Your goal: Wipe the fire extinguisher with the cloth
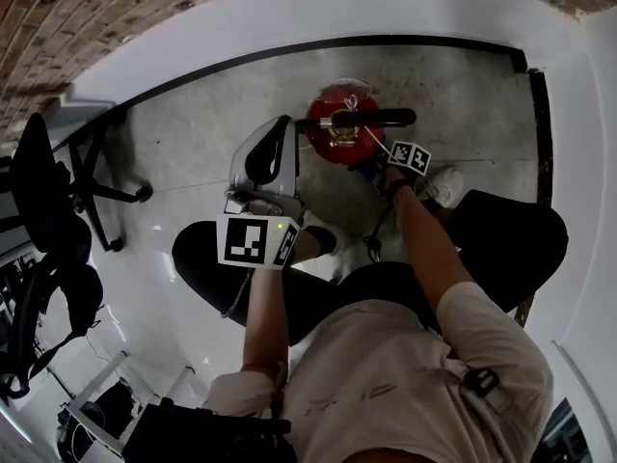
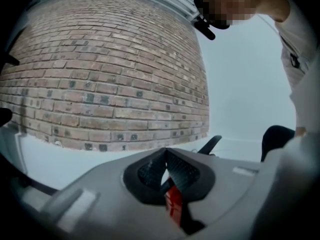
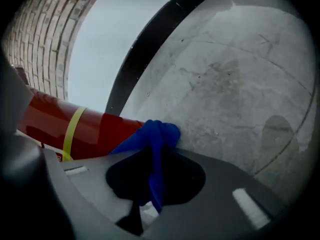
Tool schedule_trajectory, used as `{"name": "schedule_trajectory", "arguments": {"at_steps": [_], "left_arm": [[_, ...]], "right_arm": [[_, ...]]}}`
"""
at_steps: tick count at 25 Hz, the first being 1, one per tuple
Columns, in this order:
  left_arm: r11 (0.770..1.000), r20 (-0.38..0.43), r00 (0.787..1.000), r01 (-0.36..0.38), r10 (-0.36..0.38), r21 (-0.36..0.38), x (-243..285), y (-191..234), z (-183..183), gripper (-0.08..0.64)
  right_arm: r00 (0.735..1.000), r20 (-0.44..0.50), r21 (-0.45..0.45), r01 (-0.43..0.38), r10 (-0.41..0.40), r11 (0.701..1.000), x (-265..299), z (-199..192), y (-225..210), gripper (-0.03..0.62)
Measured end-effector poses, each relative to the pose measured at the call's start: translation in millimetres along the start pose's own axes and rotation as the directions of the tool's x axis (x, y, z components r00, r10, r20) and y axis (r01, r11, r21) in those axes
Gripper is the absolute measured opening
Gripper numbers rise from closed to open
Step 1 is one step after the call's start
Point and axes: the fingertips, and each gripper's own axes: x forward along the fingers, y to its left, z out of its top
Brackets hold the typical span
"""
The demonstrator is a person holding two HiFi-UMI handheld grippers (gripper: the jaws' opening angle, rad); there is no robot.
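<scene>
While left gripper (image 2: pixel 165 155) sits closed, right gripper (image 1: pixel 374 169) clamps cloth (image 3: pixel 156 134) against extinguisher (image 3: pixel 95 129) by wall (image 3: pixel 95 39).

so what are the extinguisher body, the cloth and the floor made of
The extinguisher body: probably painted metal; glossy red with soft highlights and a yellow band.
The cloth: soft blue fabric, perhaps microfibre; it bunches and folds.
The floor: looks like polished concrete or stone; grey, mottled, with thin cracks.

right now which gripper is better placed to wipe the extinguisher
Right. The right gripper is shut on the blue cloth beside the red fire extinguisher; the left gripper holds no cloth and points at the brick wall.
</scene>
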Motion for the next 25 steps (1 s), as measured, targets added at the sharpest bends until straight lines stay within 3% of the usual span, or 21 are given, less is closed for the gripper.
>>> {"name": "schedule_trajectory", "arguments": {"at_steps": [3, 5, 7, 8, 9, 10, 11, 12, 13, 14, 15, 16, 18, 21, 23, 25], "left_arm": [[1.0, 0.004, 1.0, 0.002, -0.002, 0.004, 1.2, 2.4, 2.7, 0.0], [1.0, 0.015, 1.0, 0.011, -0.011, 0.013, 4.3, 3.2, 9.1, 0.0], [1.0, 0.034, 0.999, 0.018, -0.019, 0.021, 9.5, 4.5, 17.5, 0.0], [1.0, 0.044, 0.999, 0.019, -0.02, 0.021, 11.7, 6.0, 21.9, 0.0], [1.0, 0.052, 0.998, 0.018, -0.019, 0.019, 13.4, 7.7, 25.6, 0.0], [1.0, 0.058, 0.998, 0.016, -0.017, 0.017, 14.7, 9.0, 28.8, 0.0], [1.0, 0.064, 0.998, 0.014, -0.015, 0.014, 15.9, 9.9, 31.8, 0.0], [1.0, 0.07, 0.997, 0.013, -0.014, 0.012, 17.0, 10.4, 35.1, 0.0], [1.0, 0.078, 0.997, 0.012, -0.012, 0.011, 18.0, 11.1, 38.7, 0.0], [1.0, 0.088, 0.996, 0.008, -0.008, 0.01, 18.9, 12.1, 42.2, 0.0], [1.0, 0.097, 0.995, 0.002, -0.003, 0.008, 19.9, 13.6, 45.4, 0.0], [1.0, 0.104, 0.995, -0.002, 0.001, 0.006, 21.0, 15.1, 47.8, 0.0], [1.0, 0.11, 0.994, -0.006, 0.006, 0.003, 23.4, 16.5, 49.6, 0.0], [1.0, 0.1, 0.995, -0.003, 0.003, -0.002, 25.6, 13.9, 46.8, 0.0], [1.0, 0.094, 0.996, 0.004, -0.004, -0.004, 27.1, 11.2, 44.5, 0.0], [1.0, 0.087, 0.996, 0.008, -0.008, -0.004, 28.4, 9.5, 41.9, 0.0]], "right_arm": [[0.991, -0.131, -0.104, 0.014, -0.028, 0.995, 6.4, -2.9, -6.3, 0.054], [0.989, -0.145, -0.108, -0.033, 0.017, 0.994, -7.2, 17.3, 11.7, 0.055], [0.979, -0.049, -0.088, -0.202, 0.199, 0.975, -36.7, 69.6, 63.5, 0.056], [0.946, -0.004, -0.075, -0.324, 0.325, 0.943, -56.8, 97.2, 99.5, 0.057], [0.891, 0.019, -0.05, -0.453, 0.454, 0.89, -80.9, 120.3, 138.3, 0.057], [0.813, 0.021, -0.021, -0.582, 0.582, 0.813, -108.3, 137.7, 177.5, 0.057], [0.709, -0.002, -0.002, -0.706, 0.706, 0.709, -137.8, 149.6, 215.6, 0.057], [0.584, -0.049, 0.007, -0.811, 0.81, 0.585, -167.4, 155.7, 250.9, 0.057], [0.46, -0.115, 0.01, -0.886, 0.88, 0.464, -194.8, 156.3, 281.3, 0.057], [0.358, -0.196, 0.007, -0.931, 0.913, 0.366, -217.0, 152.0, 305.6, 0.058], [0.29, -0.283, -0.002, -0.953, 0.914, 0.302, -232.1, 144.0, 323.4, 0.058], [0.253, -0.372, -0.014, -0.964, 0.893, 0.267, -239.8, 133.7, 335.2, 0.058], [0.228, -0.515, -0.021, -0.967, 0.826, 0.254, -239.9, 110.1, 348.5, 0.058], [0.229, -0.559, -0.017, -0.964, 0.797, 0.265, -230.5, 97.7, 358.1, 0.057], [0.281, -0.529, -0.059, -0.953, 0.8, 0.296, -215.6, 104.5, 348.4, 0.057], [0.367, -0.499, -0.062, -0.919, 0.785, 0.389, -188.1, 103.9, 324.9, 0.057]]}}
